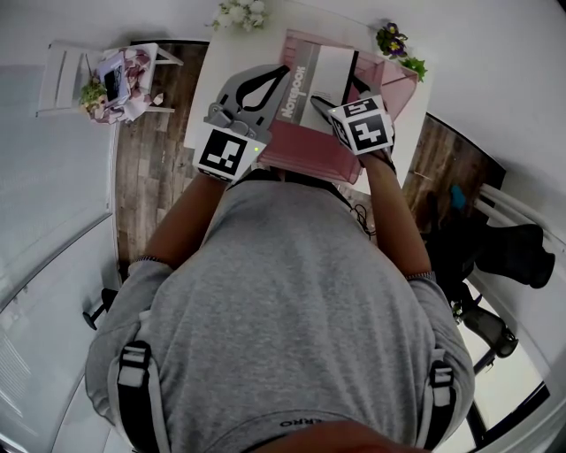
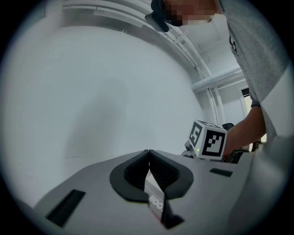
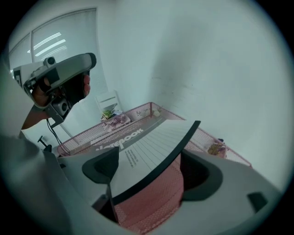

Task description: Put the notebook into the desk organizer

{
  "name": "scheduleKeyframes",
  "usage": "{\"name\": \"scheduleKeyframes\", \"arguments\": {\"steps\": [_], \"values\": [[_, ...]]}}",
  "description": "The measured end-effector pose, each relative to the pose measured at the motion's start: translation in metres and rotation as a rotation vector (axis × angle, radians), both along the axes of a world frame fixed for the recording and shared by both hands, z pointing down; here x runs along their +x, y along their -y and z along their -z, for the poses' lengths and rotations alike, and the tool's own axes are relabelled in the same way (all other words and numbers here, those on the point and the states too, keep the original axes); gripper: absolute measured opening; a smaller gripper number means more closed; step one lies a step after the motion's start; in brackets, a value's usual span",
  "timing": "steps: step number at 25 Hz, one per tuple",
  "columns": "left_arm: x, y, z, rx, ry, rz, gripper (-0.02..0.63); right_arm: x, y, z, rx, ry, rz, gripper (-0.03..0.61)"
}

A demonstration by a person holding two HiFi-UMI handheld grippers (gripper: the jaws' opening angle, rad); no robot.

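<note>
**Head view:** a white table stands on a wood-plank floor between white walls. On the table is a pink mesh desk organizer, and the notebook lies across its top.

**Left gripper view:** the left gripper is clamped on a corner of the notebook.

**Right gripper view:** the right gripper is spread wide. The notebook lies loose between its jaws, above the organizer's mesh.

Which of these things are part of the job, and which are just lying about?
In the job: notebook, pink desk organizer, left gripper, right gripper.
Lying about: white flowers, purple flowers, small white stand.
</note>
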State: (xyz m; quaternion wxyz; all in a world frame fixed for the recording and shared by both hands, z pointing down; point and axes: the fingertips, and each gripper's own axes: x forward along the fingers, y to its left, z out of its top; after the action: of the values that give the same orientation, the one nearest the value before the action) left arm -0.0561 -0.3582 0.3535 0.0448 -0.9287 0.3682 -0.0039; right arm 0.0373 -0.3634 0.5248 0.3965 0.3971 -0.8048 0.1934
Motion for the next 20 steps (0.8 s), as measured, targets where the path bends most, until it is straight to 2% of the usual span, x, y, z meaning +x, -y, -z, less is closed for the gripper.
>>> {"name": "scheduleKeyframes", "arguments": {"steps": [4, 11, 17, 20], "values": [[0.003, -0.001, -0.003, -0.005, 0.009, -0.007, 0.020, 0.010, 0.001, 0.002, 0.012, -0.048, 0.002, 0.423], [0.007, -0.001, -0.003, -0.009, -0.007, -0.021, 0.020, 0.024, 0.004, 0.011, 0.032, -0.052, -0.017, 0.423], [0.014, -0.003, -0.004, -0.013, 0.022, -0.052, 0.020, 0.026, 0.001, 0.039, 0.099, 0.017, -0.019, 0.420], [0.018, -0.003, 0.001, 0.001, 0.019, -0.062, 0.020, 0.030, 0.000, 0.064, 0.179, 0.080, -0.041, 0.372]]}}
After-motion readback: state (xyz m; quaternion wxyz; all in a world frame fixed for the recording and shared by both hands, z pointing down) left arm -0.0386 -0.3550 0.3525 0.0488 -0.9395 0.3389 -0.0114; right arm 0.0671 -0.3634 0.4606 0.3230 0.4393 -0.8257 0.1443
